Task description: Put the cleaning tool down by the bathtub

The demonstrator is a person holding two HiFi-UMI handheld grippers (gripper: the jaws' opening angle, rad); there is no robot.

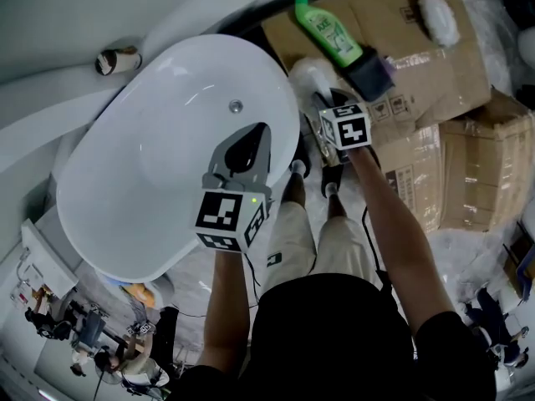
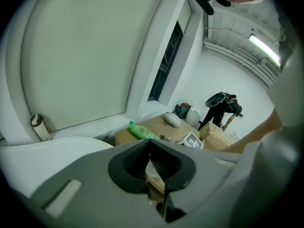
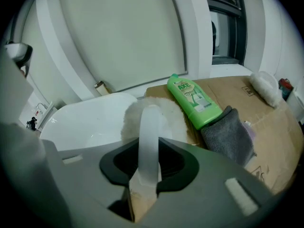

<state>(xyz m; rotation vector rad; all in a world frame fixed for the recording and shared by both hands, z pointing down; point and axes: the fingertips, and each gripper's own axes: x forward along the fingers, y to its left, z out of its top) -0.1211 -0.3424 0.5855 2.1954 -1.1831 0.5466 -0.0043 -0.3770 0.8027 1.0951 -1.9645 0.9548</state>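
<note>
The cleaning tool (image 3: 176, 120) is a white fluffy pad with a translucent white handle. My right gripper (image 3: 149, 141) is shut on that handle. In the head view the cleaning tool (image 1: 311, 75) hangs just past the right end of the white bathtub (image 1: 167, 165), over the edge of the cardboard, with the right gripper (image 1: 322, 107) behind it. My left gripper (image 1: 255, 136) is over the tub's right half, its jaws together with nothing between them. In its own view the left gripper (image 2: 150, 140) looks across the bathtub (image 2: 47, 151) rim.
A green detergent bottle (image 1: 328, 30) and a grey cloth (image 1: 370, 72) lie on flattened cardboard boxes (image 1: 435, 82) right of the tub. Another white fluffy pad (image 1: 439, 17) lies further back. A small roll (image 1: 117, 59) stands on the ledge. A person (image 2: 223, 108) bends over in the background.
</note>
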